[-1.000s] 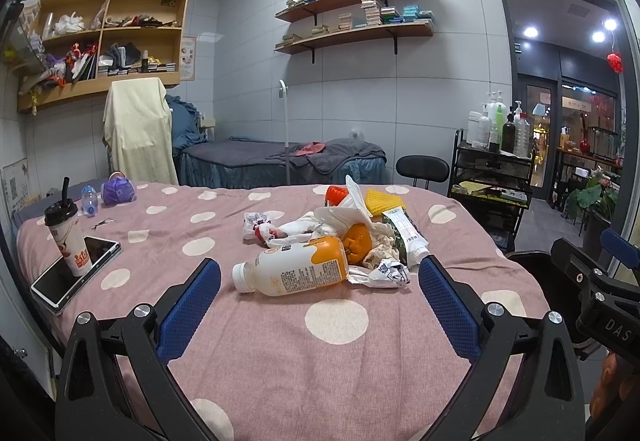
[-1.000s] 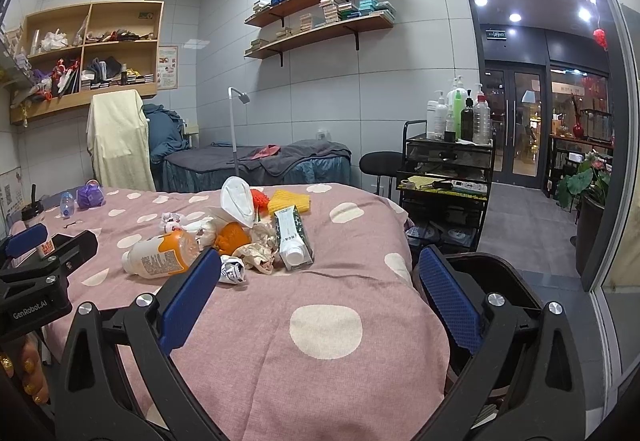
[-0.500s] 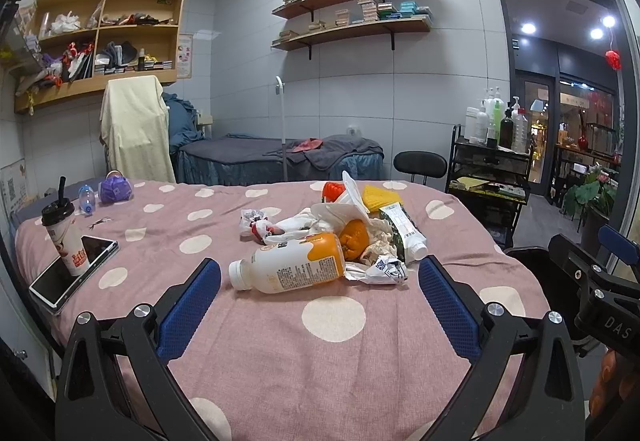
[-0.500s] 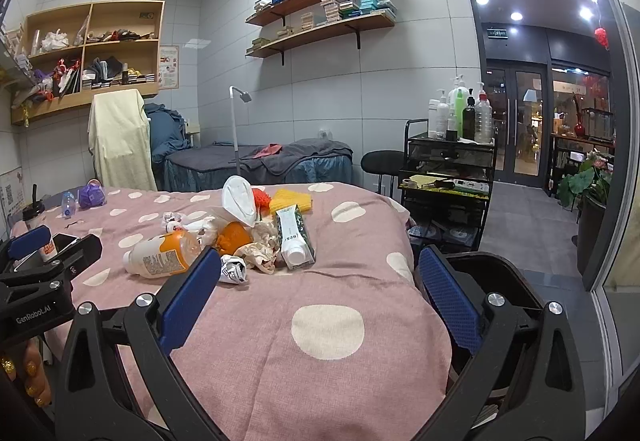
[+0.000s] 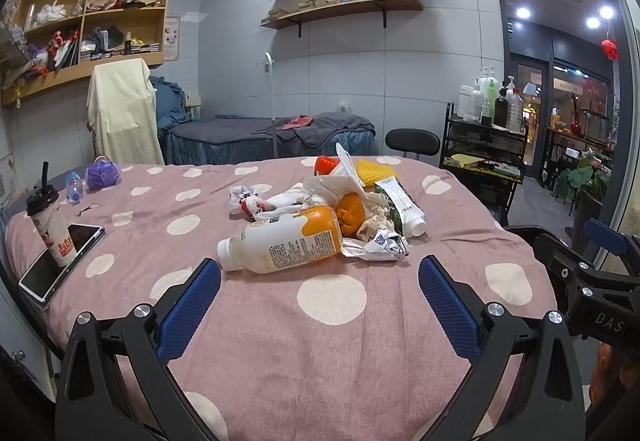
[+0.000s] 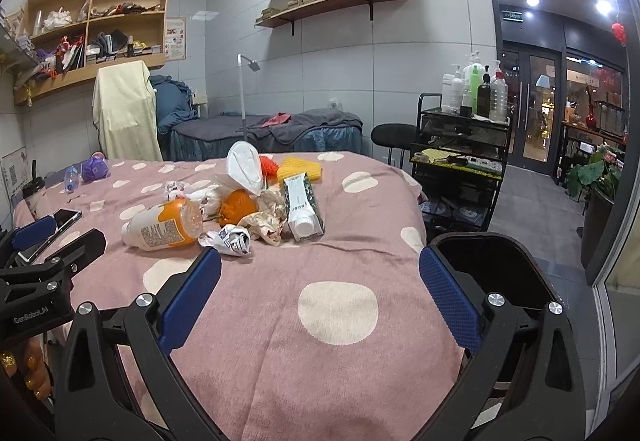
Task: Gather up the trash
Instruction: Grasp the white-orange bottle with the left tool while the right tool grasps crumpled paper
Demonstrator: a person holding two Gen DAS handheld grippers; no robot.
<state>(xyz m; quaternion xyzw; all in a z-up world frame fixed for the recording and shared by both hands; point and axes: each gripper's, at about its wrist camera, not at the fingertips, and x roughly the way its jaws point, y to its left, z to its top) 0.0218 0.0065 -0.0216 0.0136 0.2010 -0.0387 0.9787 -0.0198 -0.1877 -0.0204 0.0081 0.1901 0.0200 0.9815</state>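
Note:
A heap of trash lies mid-bed on the pink polka-dot cover [image 5: 332,353]: a white and orange bottle [image 5: 284,241] on its side, an orange crumpled lump [image 5: 350,217], a crushed printed wrapper [image 5: 380,245], a green and white carton [image 5: 400,201], white paper and yellow pieces behind. My left gripper [image 5: 319,295] hangs open just short of the bottle, holding nothing. The right gripper [image 6: 320,289] is open and empty too, nearer the bed's right edge, with the bottle [image 6: 164,229] and wrapper [image 6: 230,239] ahead on its left.
A lidded drink cup [image 5: 50,225] stands on a phone [image 5: 60,261] at the bed's left edge; a purple bag [image 5: 102,175] lies beyond. A black bin [image 6: 492,265] sits by the right side. A cart of bottles [image 6: 464,145] and a stool [image 6: 394,135] stand behind.
Both grippers have edged slightly closer to the trash heap; the bottle sits a little nearer in the left wrist view. Both stay open and nothing was grasped.

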